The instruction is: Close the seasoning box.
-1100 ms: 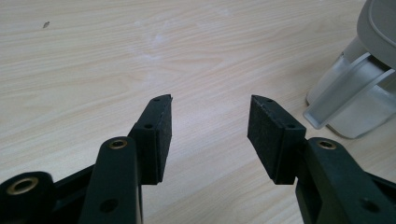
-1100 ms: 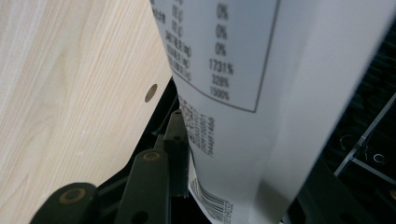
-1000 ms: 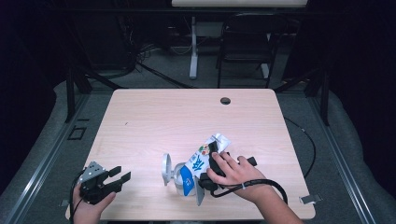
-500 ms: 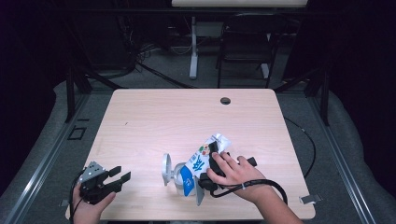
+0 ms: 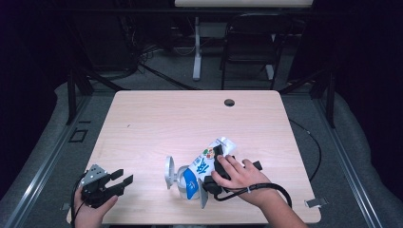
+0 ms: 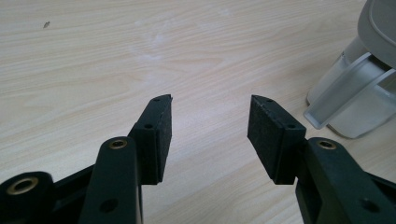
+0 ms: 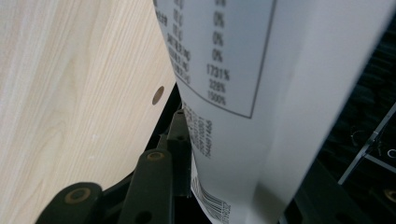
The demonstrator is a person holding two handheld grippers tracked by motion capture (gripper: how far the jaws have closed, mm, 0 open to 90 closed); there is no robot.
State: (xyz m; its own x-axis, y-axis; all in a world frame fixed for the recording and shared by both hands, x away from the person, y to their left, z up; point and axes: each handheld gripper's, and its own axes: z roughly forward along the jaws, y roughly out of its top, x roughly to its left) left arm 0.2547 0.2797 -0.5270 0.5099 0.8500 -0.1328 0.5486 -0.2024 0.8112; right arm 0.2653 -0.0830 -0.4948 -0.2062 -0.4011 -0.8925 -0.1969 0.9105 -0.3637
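in the right gripper view the right gripper (image 7: 224, 186) is clamped on the white carton (image 7: 243, 93); its printed table is readable there. the high view shows this carton (image 5: 202, 168) tilted over a grey holder (image 5: 172, 173) near the table (image 5: 190, 118) front edge. left gripper (image 6: 210, 121) jaws stand apart over bare wood.

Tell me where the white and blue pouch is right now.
In the high view the pouch sits near the table's front edge, right of centre, gripped by the right tool, leaning against a grey stand.
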